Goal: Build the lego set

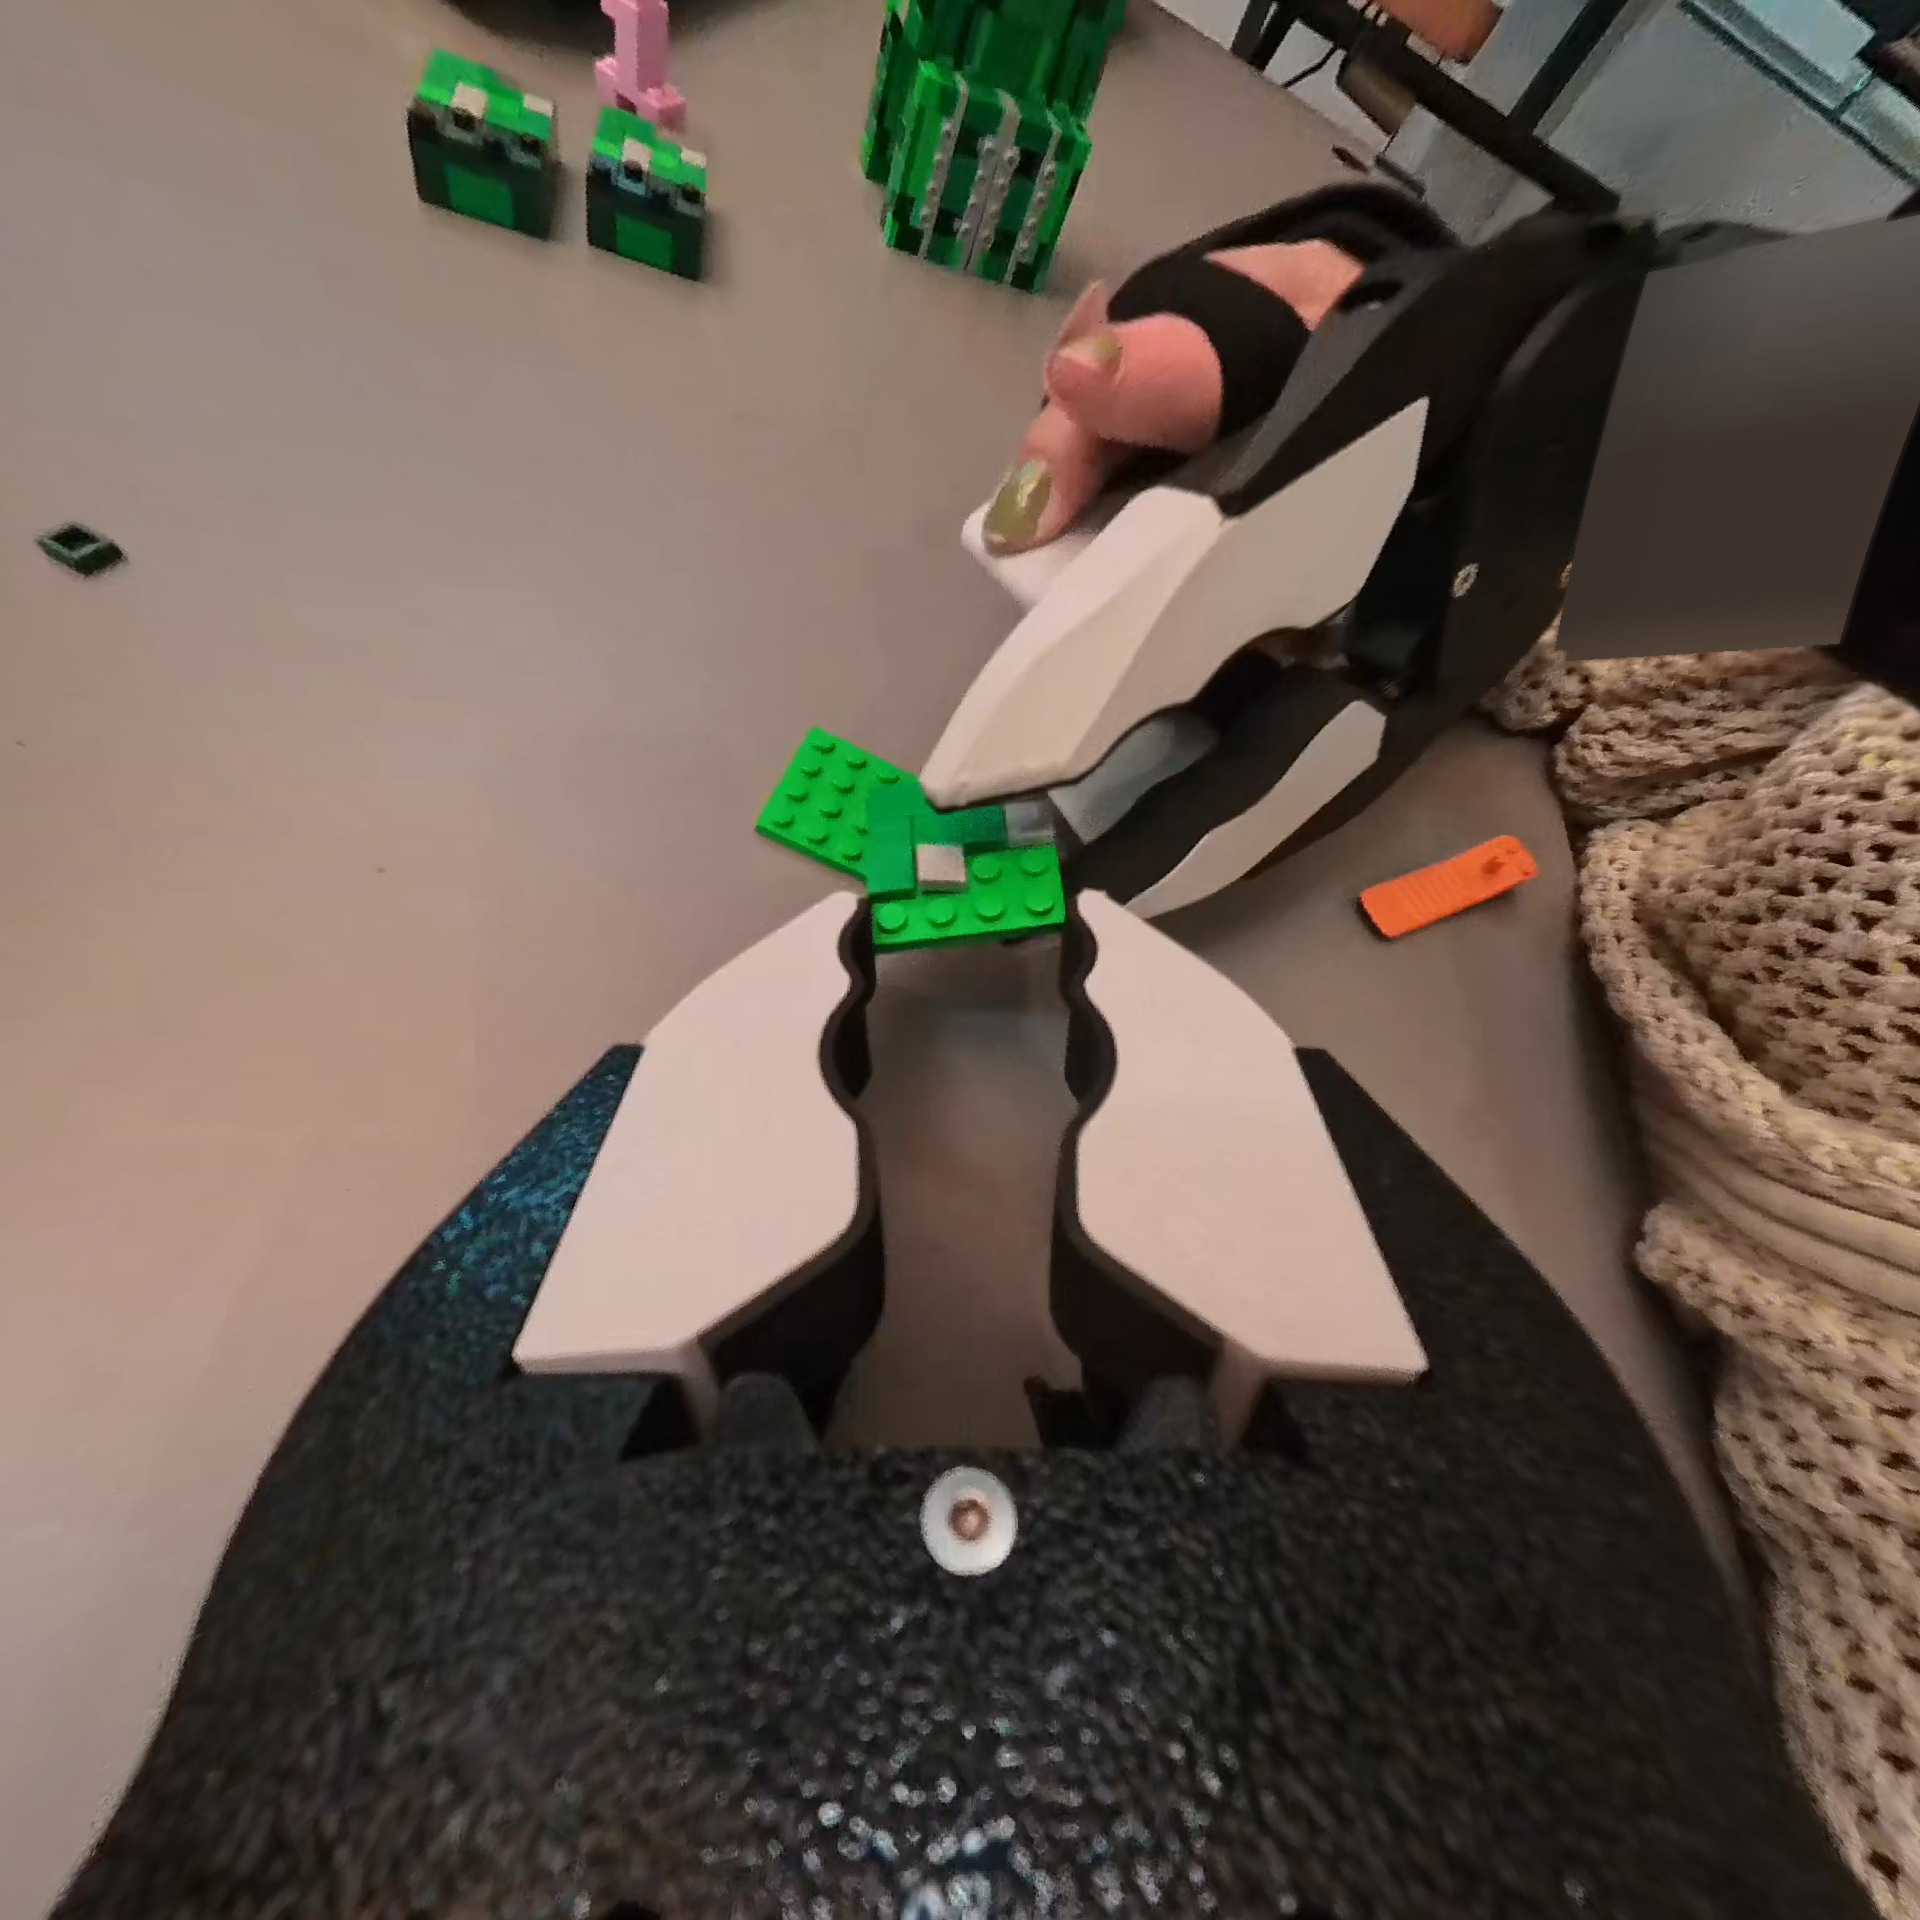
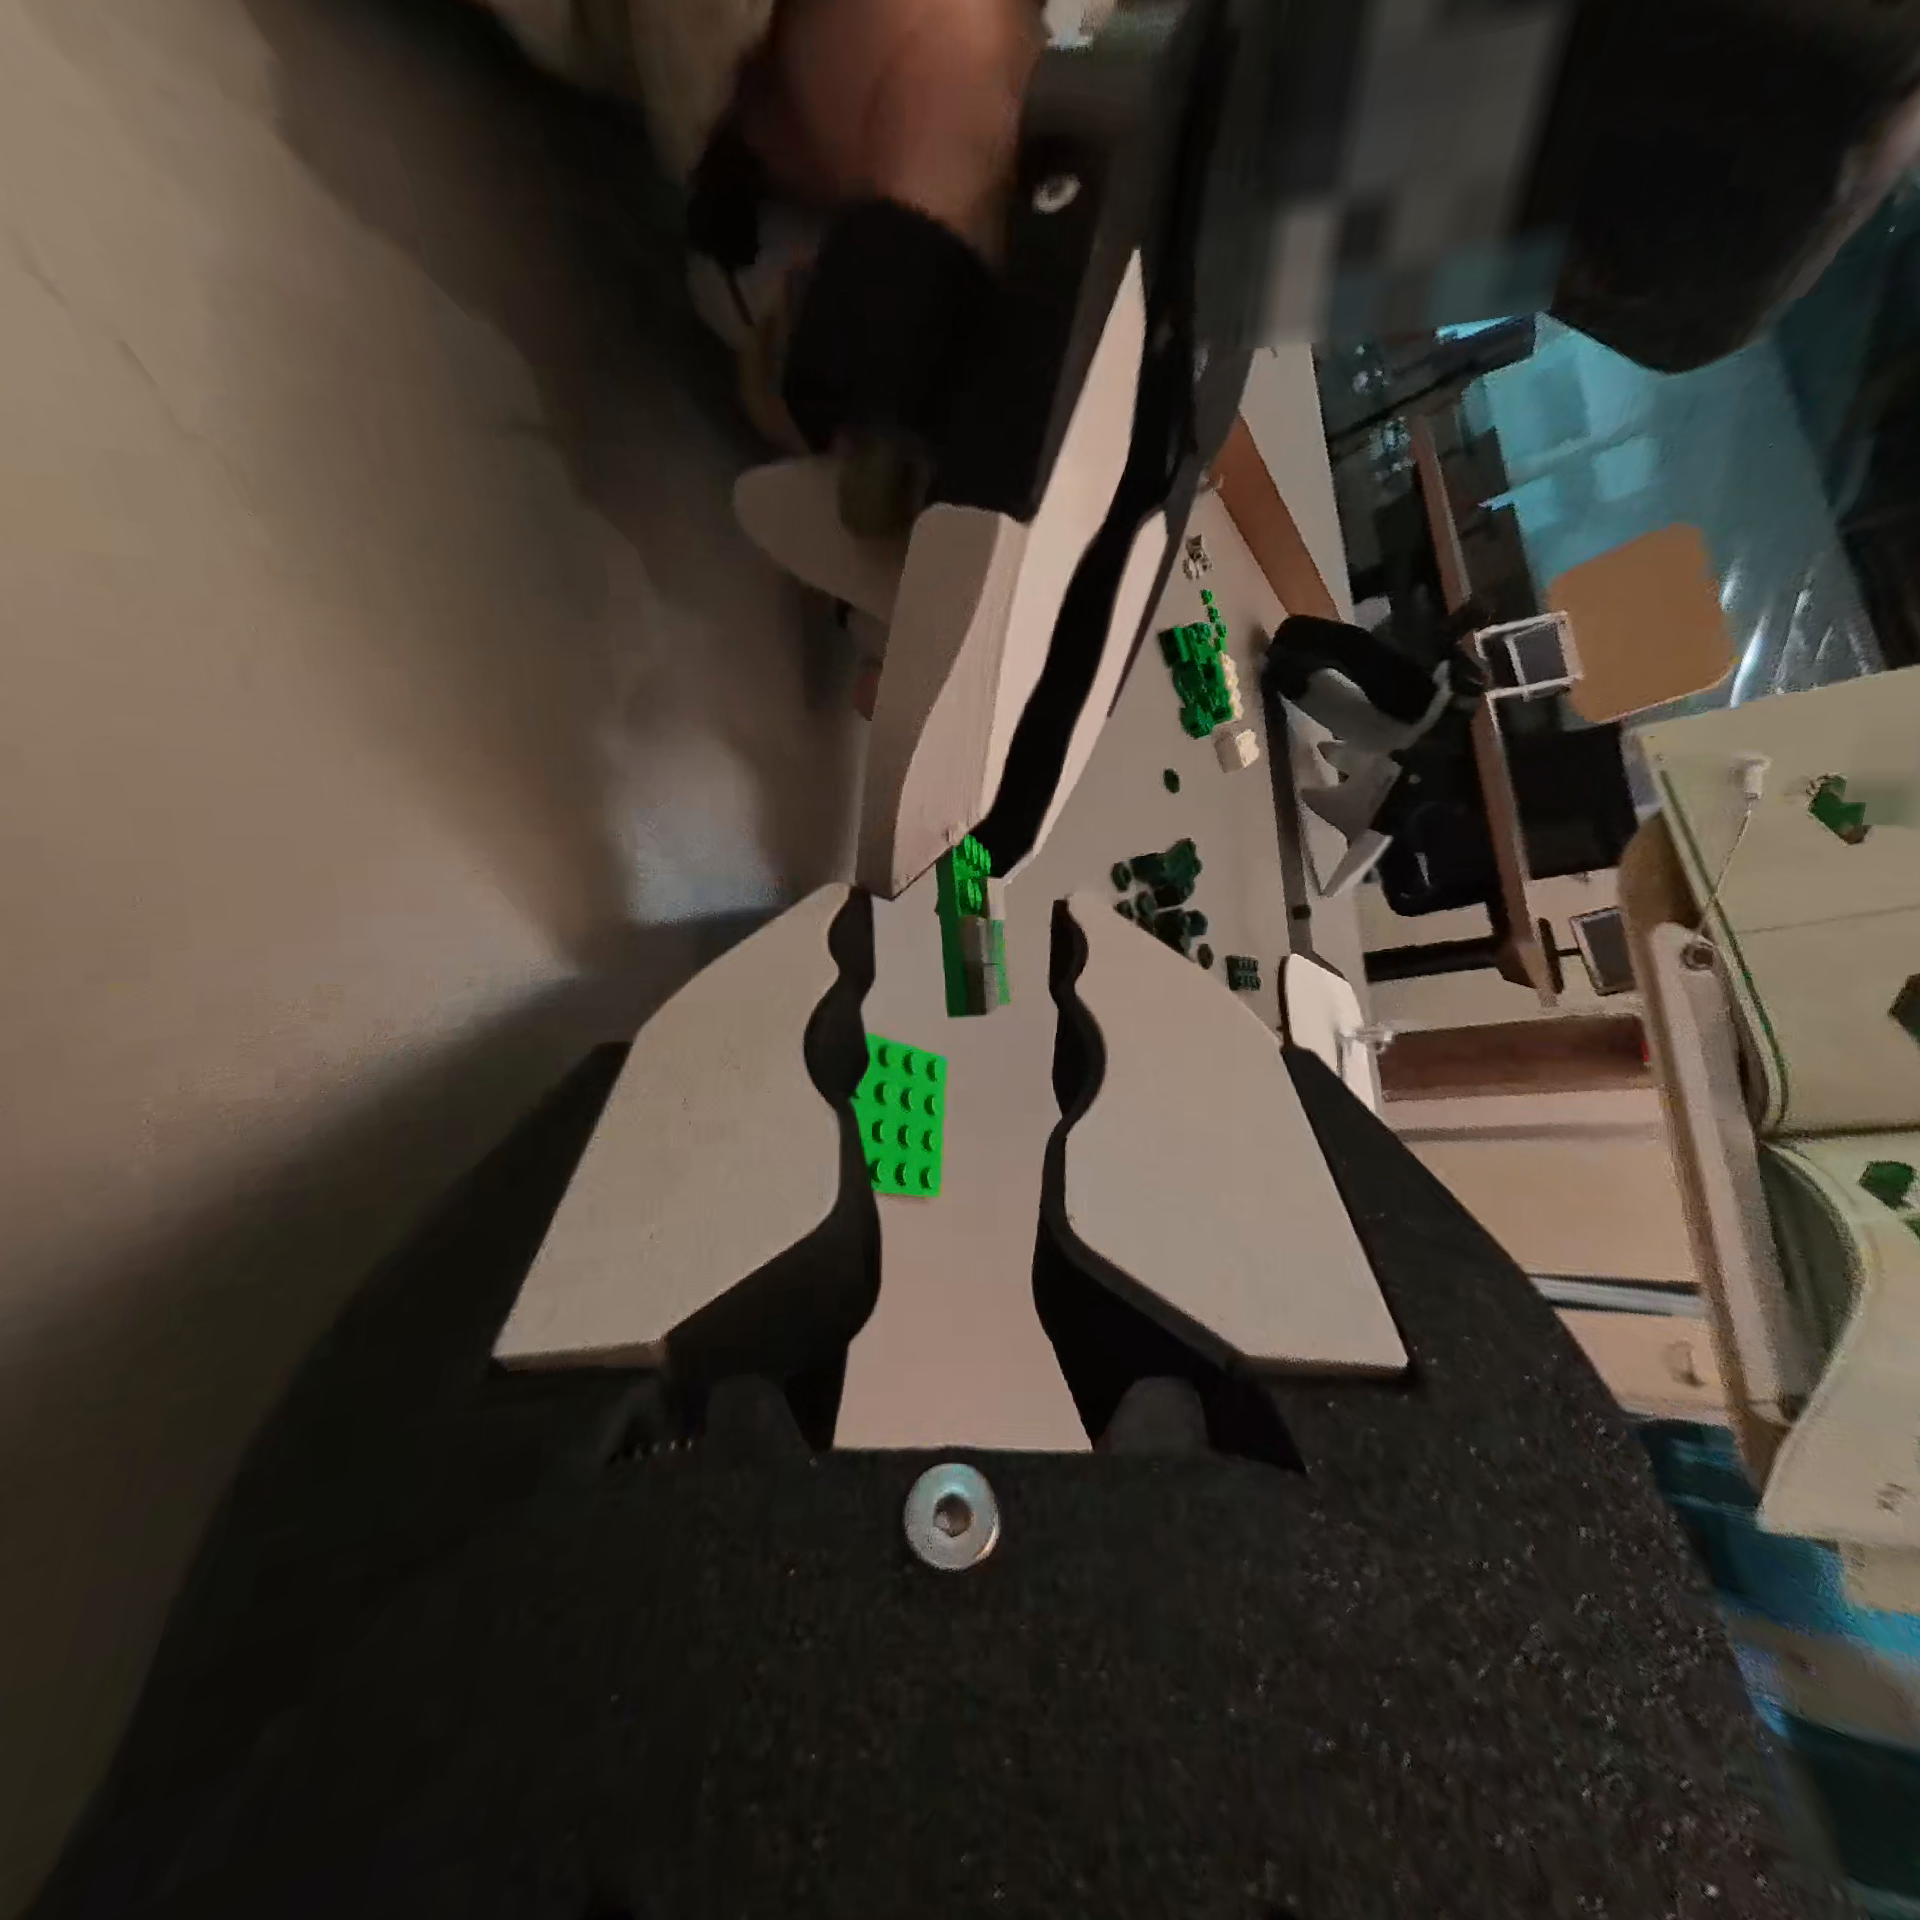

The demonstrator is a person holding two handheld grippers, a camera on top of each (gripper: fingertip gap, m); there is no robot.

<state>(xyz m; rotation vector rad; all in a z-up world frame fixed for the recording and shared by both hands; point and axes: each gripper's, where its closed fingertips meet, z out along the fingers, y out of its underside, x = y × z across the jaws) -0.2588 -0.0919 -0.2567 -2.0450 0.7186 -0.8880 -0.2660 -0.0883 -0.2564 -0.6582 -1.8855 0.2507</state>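
My left gripper (image 1: 966, 920) clamps the near edge of a green studded plate (image 1: 971, 899) over the table (image 1: 416, 727), my right gripper (image 1: 1003, 821) seemingly gaping at its far end, a second green plate (image 1: 826, 795) lying flat just beside.

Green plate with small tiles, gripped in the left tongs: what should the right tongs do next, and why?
Probably ease the right tongs down to the loose green plate on the table and close on it. They stand open and empty. That plate lies flat just beside the green plate with tiles held in the left tongs, and may be the next piece to join.
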